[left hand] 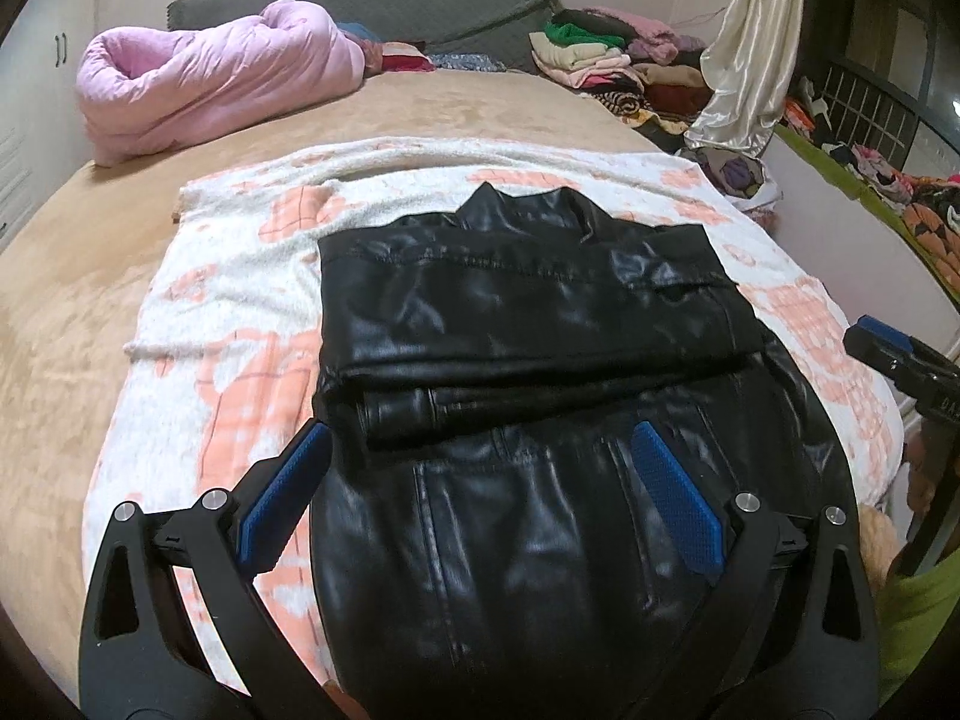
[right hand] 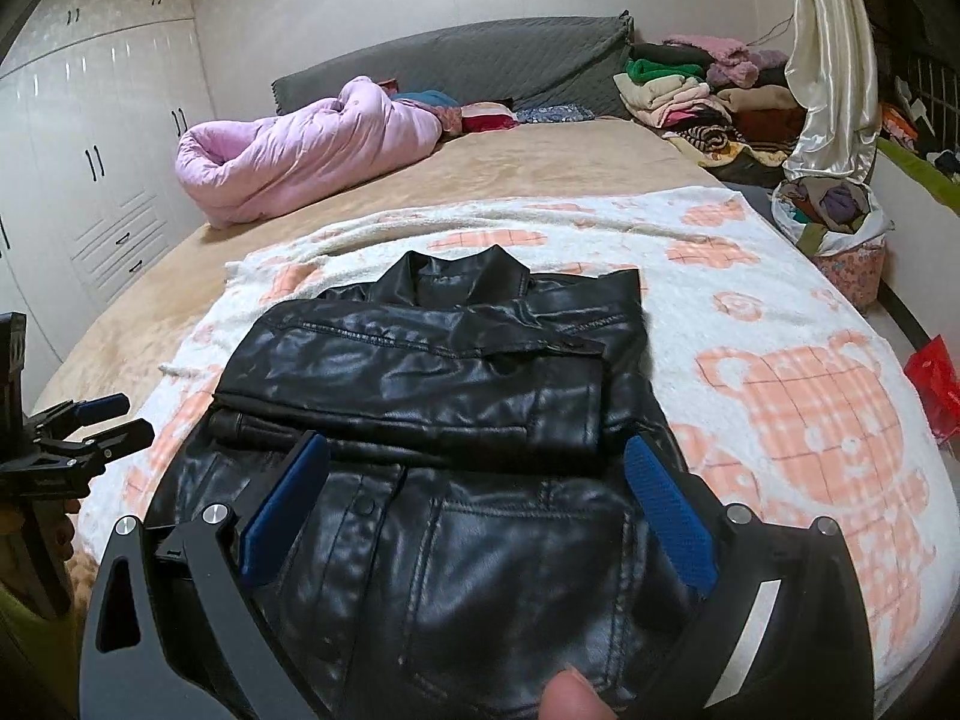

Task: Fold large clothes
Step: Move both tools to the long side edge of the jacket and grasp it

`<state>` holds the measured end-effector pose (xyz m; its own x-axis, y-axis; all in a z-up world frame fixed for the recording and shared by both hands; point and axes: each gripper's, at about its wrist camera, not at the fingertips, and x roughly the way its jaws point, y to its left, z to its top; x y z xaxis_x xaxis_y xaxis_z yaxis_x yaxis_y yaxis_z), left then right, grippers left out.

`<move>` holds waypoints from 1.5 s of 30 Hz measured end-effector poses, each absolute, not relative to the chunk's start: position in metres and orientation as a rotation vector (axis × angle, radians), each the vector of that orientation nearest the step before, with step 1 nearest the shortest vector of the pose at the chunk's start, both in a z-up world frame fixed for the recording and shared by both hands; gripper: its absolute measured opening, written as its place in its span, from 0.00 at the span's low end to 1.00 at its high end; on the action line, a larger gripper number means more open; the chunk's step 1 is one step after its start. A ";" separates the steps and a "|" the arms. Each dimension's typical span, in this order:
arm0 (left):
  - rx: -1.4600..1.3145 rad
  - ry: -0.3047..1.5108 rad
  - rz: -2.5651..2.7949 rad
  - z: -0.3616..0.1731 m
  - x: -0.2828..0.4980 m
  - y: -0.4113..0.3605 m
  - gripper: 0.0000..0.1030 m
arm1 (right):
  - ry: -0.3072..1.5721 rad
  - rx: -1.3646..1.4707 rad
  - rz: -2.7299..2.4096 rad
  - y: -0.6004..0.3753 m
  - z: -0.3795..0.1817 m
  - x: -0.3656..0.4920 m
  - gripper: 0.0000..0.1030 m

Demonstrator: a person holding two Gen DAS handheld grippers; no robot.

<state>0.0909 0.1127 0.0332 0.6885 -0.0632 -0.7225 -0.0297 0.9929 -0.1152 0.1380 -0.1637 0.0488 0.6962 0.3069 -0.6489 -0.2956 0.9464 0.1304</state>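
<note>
A: Where does the black leather jacket (left hand: 528,384) lie?

B: On the white towel with orange bear print (left hand: 240,324), which is spread over the tan bed (left hand: 84,276). The collar points toward the grey headboard (left hand: 372,6), and the sleeves are folded across the chest in a band.

A: And the left hand-held gripper (left hand: 480,450)?

B: Its blue pads (left hand: 675,495) are spread wide. It hovers over the jacket's lower half, one pad above the jacket's left edge, the other above the leather. Nothing sits between them.

A: The right hand-held gripper (right hand: 477,468)?

B: Spread as well, above the hem end of the jacket, holding nothing. In the left wrist view it shows at the right edge, beside the towel. A fingertip (right hand: 570,699) shows at the bottom of the right wrist view, near the jacket's lower edge; I cannot tell whether it touches.

A: What else is on the bed?

B: A rolled pink quilt (left hand: 210,81) near the headboard, well apart from the jacket, and a pile of folded clothes (left hand: 606,54) at the far right corner, next to a shiny cream curtain (left hand: 744,48).
</note>
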 end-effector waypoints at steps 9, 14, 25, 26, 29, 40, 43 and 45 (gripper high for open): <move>-0.127 0.858 0.025 0.018 0.063 0.117 0.91 | 0.758 -0.033 0.325 -0.180 0.036 0.107 0.95; -0.118 0.874 0.048 0.013 0.049 0.117 0.91 | 0.767 -0.049 0.322 -0.187 0.030 0.092 0.95; -0.124 0.928 0.083 -0.007 0.021 0.120 0.91 | 0.805 -0.072 0.320 -0.204 0.015 0.067 0.95; -0.128 0.937 0.087 -0.009 0.019 0.120 0.91 | 0.813 -0.071 0.319 -0.206 0.013 0.065 0.95; -0.141 0.953 0.096 -0.015 0.012 0.124 0.91 | 0.839 -0.064 0.311 -0.215 0.004 0.061 0.95; -0.173 1.021 0.111 -0.036 0.000 0.136 0.91 | 0.964 -0.071 0.254 -0.247 -0.038 0.050 0.95; -0.205 1.044 0.097 -0.043 -0.005 0.141 0.91 | 1.000 -0.060 0.266 -0.253 -0.049 0.047 0.95; -0.222 1.051 0.081 -0.047 -0.010 0.142 0.91 | 1.029 -0.043 0.285 -0.256 -0.056 0.044 0.95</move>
